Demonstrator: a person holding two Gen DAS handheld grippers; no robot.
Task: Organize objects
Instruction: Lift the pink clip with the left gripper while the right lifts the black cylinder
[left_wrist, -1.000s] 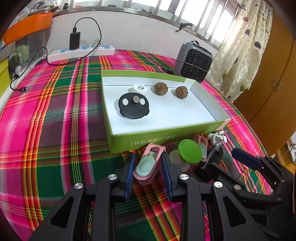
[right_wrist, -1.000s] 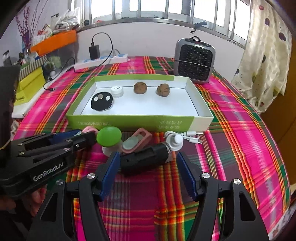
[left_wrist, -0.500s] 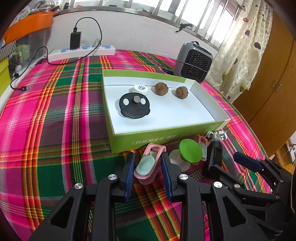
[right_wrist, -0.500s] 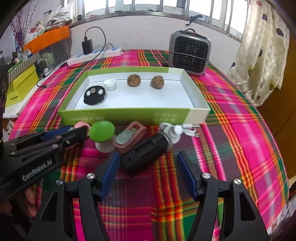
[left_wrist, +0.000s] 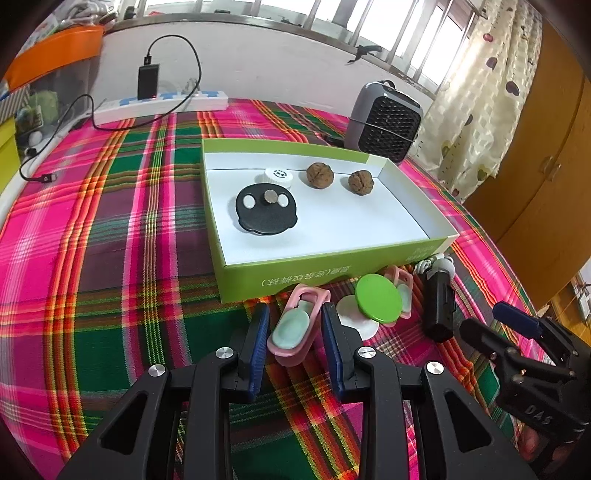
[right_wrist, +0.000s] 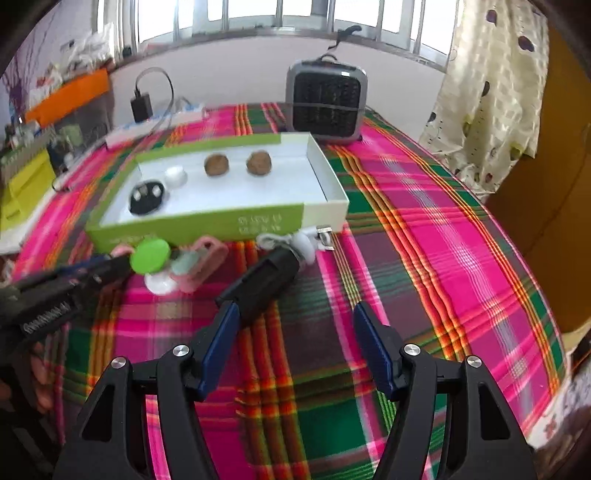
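A green box (left_wrist: 332, 269) with a white floor holds a black disc (left_wrist: 266, 212), a white cap (left_wrist: 279, 175) and two walnuts (left_wrist: 319, 175). In front of it lie a pink clip (left_wrist: 297, 325), a green lid (left_wrist: 378, 299), a second pink clip (left_wrist: 400, 291) and a black cylinder (left_wrist: 437, 304). My left gripper (left_wrist: 295, 336) is open, its fingers on either side of the pink clip without gripping it. My right gripper (right_wrist: 295, 339) is open and empty, pulled back from the black cylinder (right_wrist: 262, 282).
A grey fan heater (left_wrist: 384, 125) stands behind the box. A power strip with a charger (left_wrist: 159, 99) lies at the back left. A curtain (right_wrist: 491, 92) and a wooden cabinet (left_wrist: 535, 166) are on the right. The plaid tablecloth (right_wrist: 424, 240) stretches right.
My right gripper has drawn back and swung right, leaving the black cylinder turned more lengthwise on the cloth. My left gripper has stayed around the pink clip.
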